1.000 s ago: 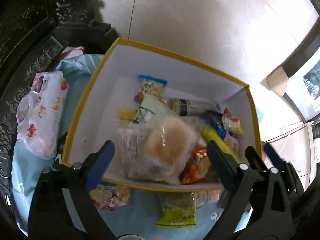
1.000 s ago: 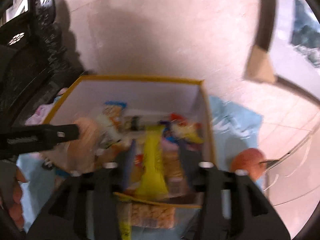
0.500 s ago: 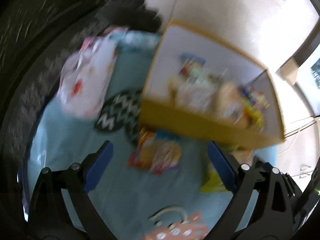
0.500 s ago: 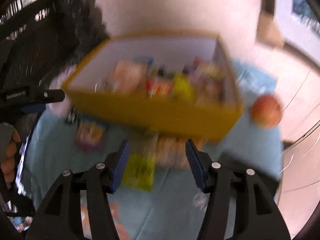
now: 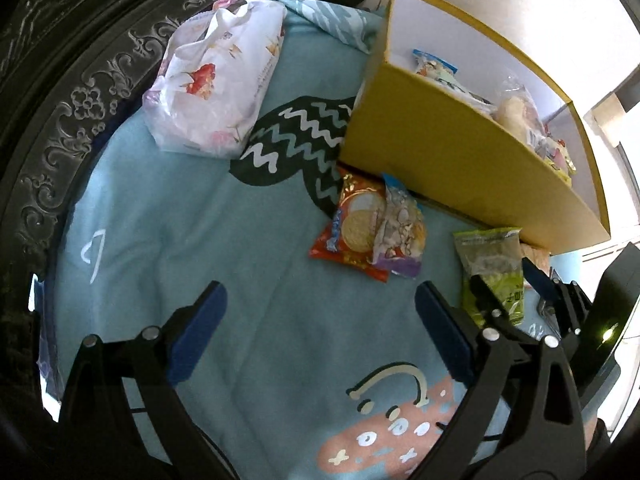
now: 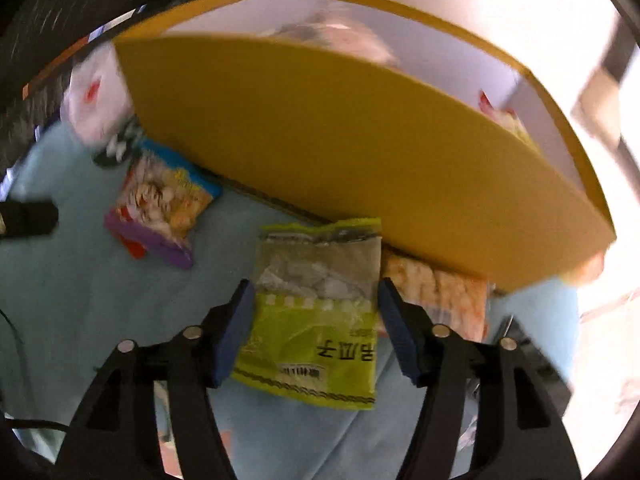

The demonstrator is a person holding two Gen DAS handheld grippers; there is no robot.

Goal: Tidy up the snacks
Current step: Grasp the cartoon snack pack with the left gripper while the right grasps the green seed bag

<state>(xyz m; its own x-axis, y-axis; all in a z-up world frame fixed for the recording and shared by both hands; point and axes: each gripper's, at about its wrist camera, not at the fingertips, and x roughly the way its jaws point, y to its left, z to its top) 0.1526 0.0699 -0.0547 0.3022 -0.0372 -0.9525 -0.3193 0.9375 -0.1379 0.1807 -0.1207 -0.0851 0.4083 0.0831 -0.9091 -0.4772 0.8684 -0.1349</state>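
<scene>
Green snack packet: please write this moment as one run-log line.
right gripper: open, straddling green snack packet | left gripper: open, empty | yellow box: holds snacks

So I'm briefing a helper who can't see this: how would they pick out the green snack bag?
Find the yellow box on the blue cloth. The green snack bag lies flat just before its front wall, between the open right tongs. It's the only lime-green pack, with a clear window.

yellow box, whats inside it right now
Over the near wall of the yellow box, a blue-topped packet, a pale bun in clear wrap and some packets at the far end show. The wall hides anything lower.
</scene>
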